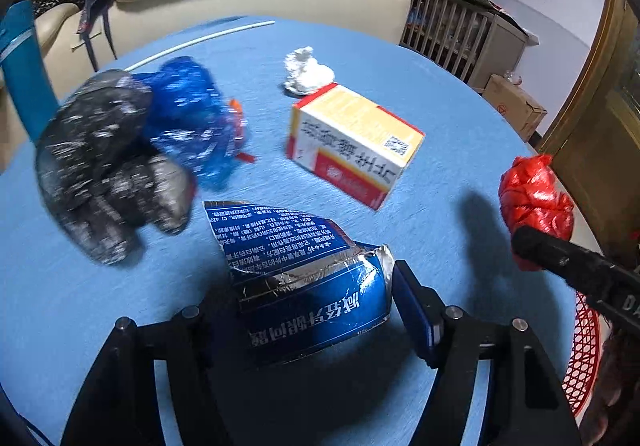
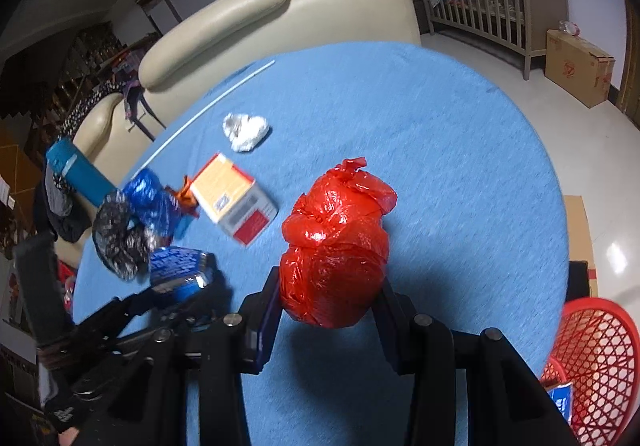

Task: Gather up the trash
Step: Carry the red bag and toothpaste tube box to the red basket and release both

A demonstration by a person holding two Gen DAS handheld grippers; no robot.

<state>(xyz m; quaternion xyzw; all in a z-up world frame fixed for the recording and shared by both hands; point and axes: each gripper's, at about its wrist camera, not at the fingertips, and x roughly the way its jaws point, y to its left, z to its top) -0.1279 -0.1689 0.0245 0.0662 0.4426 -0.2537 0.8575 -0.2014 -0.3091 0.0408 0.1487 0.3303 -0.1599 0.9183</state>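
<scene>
Left gripper (image 1: pixel 316 302): jaws closed on a torn blue carton (image 1: pixel 308 286), foil-lined, white Chinese print on its panels; the large characters read upside down, too distorted to transcribe with confidence. Carton appears lifted just clear of the cloth, presumably on its way to the bin.

Right gripper (image 2: pixel 330 300): jaws clamped on either side of a knotted red plastic bag (image 2: pixel 338 246), held above the blue tablecloth (image 2: pixel 460 166). Likely paired with the carton so both go in one trip.

Red mesh basket (image 2: pixel 600 358): off the table edge to the right, evidently the trash receptacle; a scrap of blue packaging shows beside its rim.

Still on the table, uncollected:
- medicine box (image 1: pixel 352 142), yellow, white and red, lying tilted; bold Chinese characters and a QR code, text not legible.
- crumpled white tissue (image 1: pixel 306 72), just beyond the box.
- blue crinkled bag (image 1: pixel 188 118) touching a black speckled bag (image 1: pixel 108 162), left side.
- thin white rod (image 1: pixel 200 42), far edge.
</scene>
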